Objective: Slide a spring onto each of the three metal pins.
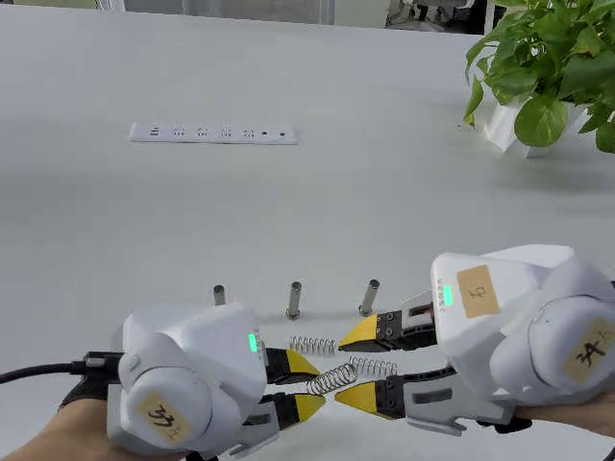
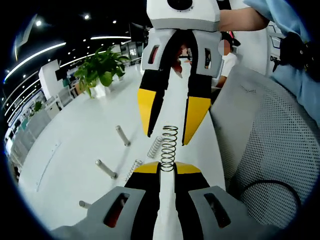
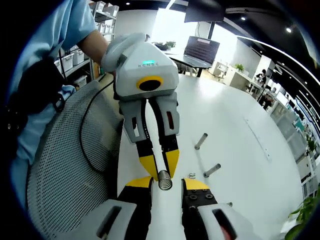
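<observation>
While all three pins [image 1: 294, 300] stand bare on the counter [image 1: 288, 211], my left tool [image 1: 315, 384] pinches one spring [image 1: 332, 377], my right tool [image 1: 340, 371] gapes around its free end, and two other springs [image 1: 312, 344] lie near, so no pin is done yet.

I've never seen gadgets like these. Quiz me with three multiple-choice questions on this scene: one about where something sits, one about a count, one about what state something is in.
1. Where is the potted plant?
A. at the far right of the table
B. between the two grippers
C. on the power strip

2. How many metal pins stand on the table?
A. two
B. three
C. five

3. The left gripper is
A. open and empty
B. shut on a spring
C. shut on a pin

Answers:
1 A: its leaves fill the head view's upper right corner.
2 B: three upright pins stand in a row, all bare.
3 B: its yellow tips pinch one end of the spring, while the right gripper is open.
</observation>
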A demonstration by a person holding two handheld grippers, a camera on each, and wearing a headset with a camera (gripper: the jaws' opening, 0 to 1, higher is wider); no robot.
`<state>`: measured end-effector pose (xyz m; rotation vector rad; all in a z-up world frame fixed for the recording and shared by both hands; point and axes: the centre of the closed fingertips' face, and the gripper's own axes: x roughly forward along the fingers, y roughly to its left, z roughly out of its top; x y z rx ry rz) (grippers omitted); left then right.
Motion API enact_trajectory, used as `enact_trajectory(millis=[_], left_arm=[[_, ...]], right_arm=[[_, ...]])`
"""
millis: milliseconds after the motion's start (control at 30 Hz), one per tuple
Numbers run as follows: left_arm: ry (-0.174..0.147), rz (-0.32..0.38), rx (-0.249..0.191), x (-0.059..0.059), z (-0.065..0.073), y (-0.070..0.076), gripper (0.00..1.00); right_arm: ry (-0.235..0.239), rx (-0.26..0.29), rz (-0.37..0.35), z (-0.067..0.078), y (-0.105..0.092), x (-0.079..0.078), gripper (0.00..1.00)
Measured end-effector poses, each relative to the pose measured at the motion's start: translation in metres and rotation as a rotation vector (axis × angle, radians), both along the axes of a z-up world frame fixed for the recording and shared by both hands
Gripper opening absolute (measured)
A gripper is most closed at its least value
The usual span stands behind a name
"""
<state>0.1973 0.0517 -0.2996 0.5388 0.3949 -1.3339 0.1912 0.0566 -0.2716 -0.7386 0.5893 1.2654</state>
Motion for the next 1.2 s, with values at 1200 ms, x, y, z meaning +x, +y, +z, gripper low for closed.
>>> enact_trajectory(millis=[1200], left_arm=[[0.000, -0.068, 0.016, -0.011, -0.002, -0.014, 0.06]], right_arm=[[0.013, -0.130, 0.126, -0.021, -0.004, -0.012, 0.09]])
